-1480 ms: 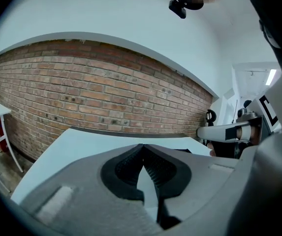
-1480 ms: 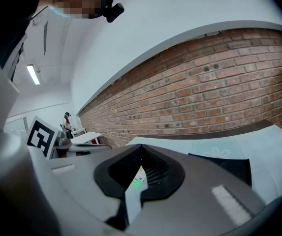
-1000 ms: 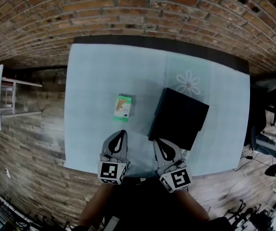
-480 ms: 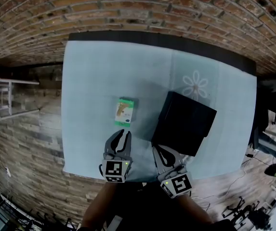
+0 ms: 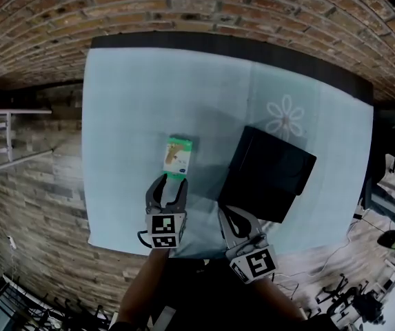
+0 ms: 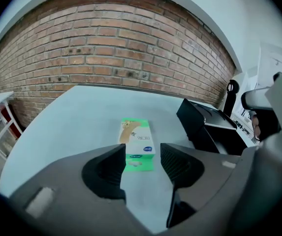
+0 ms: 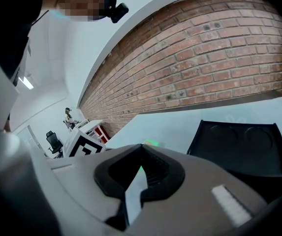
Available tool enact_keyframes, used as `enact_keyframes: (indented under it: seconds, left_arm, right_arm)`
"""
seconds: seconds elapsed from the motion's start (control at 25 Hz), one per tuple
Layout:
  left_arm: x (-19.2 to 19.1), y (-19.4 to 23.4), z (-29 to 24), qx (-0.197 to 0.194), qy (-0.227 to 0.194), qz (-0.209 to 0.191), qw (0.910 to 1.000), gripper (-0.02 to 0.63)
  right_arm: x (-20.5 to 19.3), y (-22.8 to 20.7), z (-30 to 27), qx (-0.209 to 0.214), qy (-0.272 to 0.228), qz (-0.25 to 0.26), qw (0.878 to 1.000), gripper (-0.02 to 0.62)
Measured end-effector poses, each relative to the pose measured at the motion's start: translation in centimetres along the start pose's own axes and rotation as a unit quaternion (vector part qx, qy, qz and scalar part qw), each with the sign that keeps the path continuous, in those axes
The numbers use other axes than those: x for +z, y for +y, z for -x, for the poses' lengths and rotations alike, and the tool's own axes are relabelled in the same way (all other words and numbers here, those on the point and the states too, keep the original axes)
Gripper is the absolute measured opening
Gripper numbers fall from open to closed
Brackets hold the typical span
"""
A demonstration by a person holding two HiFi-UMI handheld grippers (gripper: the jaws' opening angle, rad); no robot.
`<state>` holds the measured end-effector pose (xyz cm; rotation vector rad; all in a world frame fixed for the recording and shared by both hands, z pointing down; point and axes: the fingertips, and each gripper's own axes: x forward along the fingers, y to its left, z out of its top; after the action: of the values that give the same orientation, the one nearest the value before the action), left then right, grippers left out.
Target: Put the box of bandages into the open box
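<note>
A pale blue table (image 5: 128, 102) fills the middle of the head view, its far edge set against a red brick wall (image 5: 204, 5). The black box (image 5: 269, 173) sits on the table's right half, turned a little askew. A faint white flower print (image 5: 285, 116) shows on the tabletop just beyond the black box. In the left gripper view the black box (image 6: 204, 127) has a dark flap standing up over its inside.

The box of bandages (image 5: 177, 154) lies flat on the tabletop to the left of the black box, near it but not touching. It is green and white, with its long side pointing toward the wall.

The left gripper (image 5: 167, 185) is left of the black box, just short of the near end of the box of bandages. Its jaws are opening, and they stand apart on either side of that near end without pressing it (image 6: 137, 141).

The right gripper (image 5: 230, 216) hangs over the near edge of the black box. Its jaws meet at the tips with nothing between them (image 7: 141, 149).

Left of the black box, past the table's edge, the floor (image 5: 45, 205) is wood-patterned, and a white shelf (image 5: 11, 133) stands there. Right of the black box, off the table, cables (image 5: 342, 247) lie on the floor.
</note>
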<state>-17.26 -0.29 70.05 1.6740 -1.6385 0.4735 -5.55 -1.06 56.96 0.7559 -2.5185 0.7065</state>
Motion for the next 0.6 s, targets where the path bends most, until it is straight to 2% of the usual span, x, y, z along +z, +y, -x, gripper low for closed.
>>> enact_keyframes:
  seconds: [0.24, 0.6]
  left_arm:
    - [-0.4, 1.3, -1.1, 0.016, 0.022, -0.006, 0.9996, 0.285]
    - [-0.9, 1.5, -2.5, 0.008, 0.042, -0.006, 0.9991, 0.357]
  right_arm:
    - [-0.5, -0.4, -0.4, -0.002, 0.009, -0.010, 1.000, 0.002]
    - [-0.7, -1.0, -0.8, -0.005, 0.013, -0.019, 1.000, 0.002]
